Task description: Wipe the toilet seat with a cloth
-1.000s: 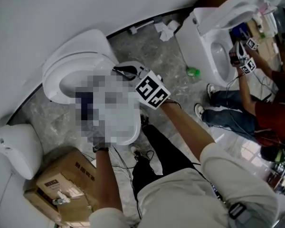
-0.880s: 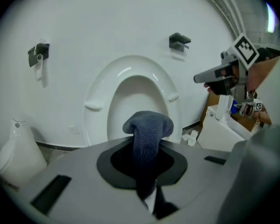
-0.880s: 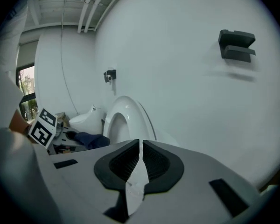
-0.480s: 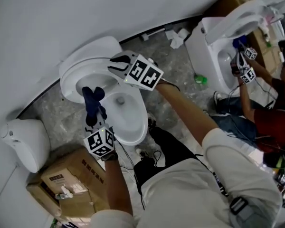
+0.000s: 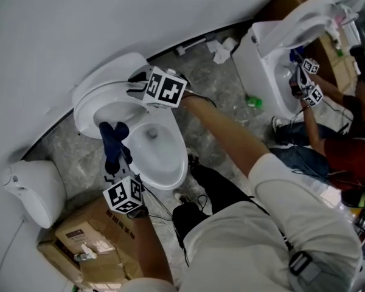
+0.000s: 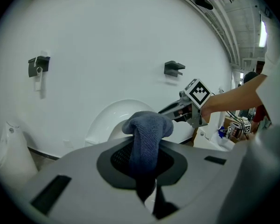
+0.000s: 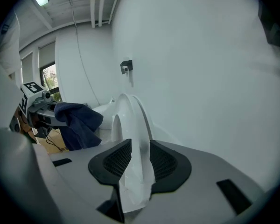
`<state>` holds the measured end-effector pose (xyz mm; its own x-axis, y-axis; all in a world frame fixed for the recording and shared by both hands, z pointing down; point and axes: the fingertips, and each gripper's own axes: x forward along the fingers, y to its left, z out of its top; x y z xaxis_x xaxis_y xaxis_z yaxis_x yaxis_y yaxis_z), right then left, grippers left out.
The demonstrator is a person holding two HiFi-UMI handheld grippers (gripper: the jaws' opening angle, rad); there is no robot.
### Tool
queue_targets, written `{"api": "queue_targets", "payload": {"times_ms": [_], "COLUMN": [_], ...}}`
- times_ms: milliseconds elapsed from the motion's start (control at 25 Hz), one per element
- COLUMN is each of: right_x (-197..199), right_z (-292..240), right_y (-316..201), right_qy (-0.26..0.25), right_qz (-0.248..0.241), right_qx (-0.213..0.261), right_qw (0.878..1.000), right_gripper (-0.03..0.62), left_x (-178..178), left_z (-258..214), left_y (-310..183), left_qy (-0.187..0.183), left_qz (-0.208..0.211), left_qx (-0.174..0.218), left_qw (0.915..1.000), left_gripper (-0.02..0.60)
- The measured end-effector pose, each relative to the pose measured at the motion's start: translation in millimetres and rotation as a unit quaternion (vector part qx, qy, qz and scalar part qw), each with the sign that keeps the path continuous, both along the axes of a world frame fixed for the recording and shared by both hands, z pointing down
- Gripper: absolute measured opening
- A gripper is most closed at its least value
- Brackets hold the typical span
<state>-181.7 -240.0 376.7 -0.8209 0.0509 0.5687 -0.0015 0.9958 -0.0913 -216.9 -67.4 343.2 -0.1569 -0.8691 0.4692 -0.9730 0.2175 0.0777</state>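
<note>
A white toilet [image 5: 161,163] stands by the wall with its seat and lid [image 5: 106,81] raised. My left gripper [image 5: 114,160] is shut on a dark blue cloth [image 5: 112,135], which it holds above the bowl; in the left gripper view the cloth [image 6: 147,129] bulges up out of the jaws. My right gripper [image 5: 135,85] is at the raised seat. Its jaws have just been opening, and in the right gripper view they [image 7: 140,164] straddle the seat's upright white edge [image 7: 130,120]. The right gripper [image 6: 186,110] also shows in the left gripper view.
A cardboard box [image 5: 79,239] lies at the lower left beside a white fixture [image 5: 27,187]. A second toilet [image 5: 267,47] stands at the upper right, where another person [image 5: 347,145] works with grippers. Crumpled paper [image 5: 222,48] and a green object [image 5: 250,101] lie on the floor.
My left gripper has risen out of the bowl with the cloth. My right gripper has moved up and left to the raised seat.
</note>
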Motion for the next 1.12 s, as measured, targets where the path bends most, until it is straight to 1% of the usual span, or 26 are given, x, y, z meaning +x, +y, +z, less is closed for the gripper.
{"api": "queue_targets", "payload": {"times_ms": [120,200,280,400,560,640,760,800,880,1000,1120], "right_x": [-2.4,-2.7,-3.9,-6.4,-7.1,-2.4,7.0,8.0,7.0,6.2,17.5], "right_z": [1.9,1.7,5.0,9.9,8.0,6.3,5.0,4.9,4.1,-0.4,-2.4], "right_y": [0.2,-0.6,-0.1,-0.4,3.3,5.1,9.3,12.3,20.8,31.8,42.2], "right_qy": [0.006,0.004,0.013,0.025,0.016,0.020,0.028,0.029,0.028,0.018,0.016], "right_qz": [-0.004,-0.001,-0.009,-0.020,-0.017,-0.023,-0.022,-0.021,-0.021,-0.018,0.003], "right_qx": [0.013,0.011,0.012,0.034,0.039,0.040,0.032,0.028,0.019,0.013,0.009], "right_qw": [1.000,1.000,1.000,0.999,0.999,0.999,0.999,0.999,0.999,1.000,1.000], "right_gripper": [0.143,0.143,0.143,0.143,0.138,0.137,0.137,0.138,0.139,0.153,0.165], "left_x": [5.7,10.0,13.4,14.0,13.0,14.6,6.7,1.5,-9.3,-20.0,-21.2], "left_z": [3.4,4.7,6.8,9.4,8.7,9.8,11.9,10.8,4.2,-11.0,-10.9], "left_y": [8.1,13.1,15.0,19.9,30.6,32.9,37.3,40.7,50.6,68.7,95.4], "left_qy": [0.007,0.011,0.015,0.020,0.023,0.033,0.063,0.068,0.066,0.052,0.066], "left_qz": [-0.003,-0.001,0.002,0.002,0.001,-0.004,-0.029,-0.038,-0.051,-0.060,-0.066], "left_qx": [-0.002,-0.001,0.000,0.001,0.003,0.005,0.018,0.025,0.040,0.065,0.070], "left_qw": [1.0000,0.9999,0.9999,0.9998,0.9997,0.9994,0.9974,0.9966,0.9957,0.9948,0.9932], "left_gripper": [0.035,0.035,0.035,0.035,0.035,0.035,0.035,0.035,0.035,0.035,0.035]}}
